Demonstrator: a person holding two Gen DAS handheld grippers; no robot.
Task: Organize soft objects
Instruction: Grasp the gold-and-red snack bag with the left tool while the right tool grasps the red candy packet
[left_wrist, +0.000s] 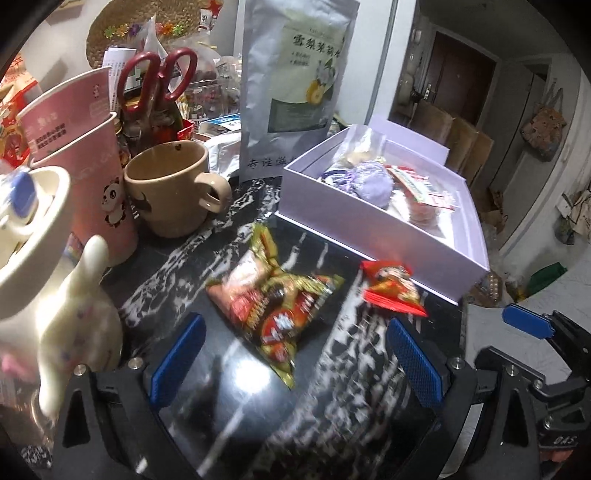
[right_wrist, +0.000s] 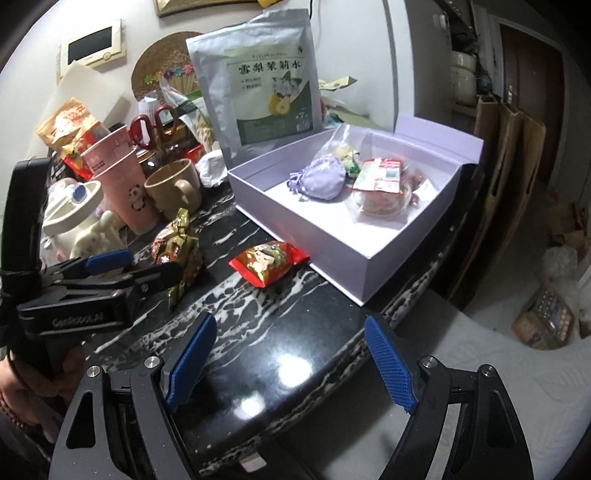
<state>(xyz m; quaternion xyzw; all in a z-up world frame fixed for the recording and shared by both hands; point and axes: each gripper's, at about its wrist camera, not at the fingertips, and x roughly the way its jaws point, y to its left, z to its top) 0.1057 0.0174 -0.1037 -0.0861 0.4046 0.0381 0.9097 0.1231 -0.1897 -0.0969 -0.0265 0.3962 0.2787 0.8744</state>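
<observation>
Ahead, both tools, left (left_wrist: 291, 360) and right (right_wrist: 291, 363), gape empty; mug (left_wrist: 173, 184) and pink cups (left_wrist: 88, 162) crowd the snack bag (left_wrist: 273, 306) beside the box (left_wrist: 388, 236).

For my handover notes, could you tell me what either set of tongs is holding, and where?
Nothing: the left tongs and right tongs are both open and empty.

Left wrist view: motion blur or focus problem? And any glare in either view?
Left wrist: motion smear, worst on the near snack packet and white figurine; the box stays fairly readable. Right wrist: sharper, with bright ceiling-light glare on the glossy black tabletop between the right tool fingers. Both: heavy fisheye bending and dark corners.
</observation>
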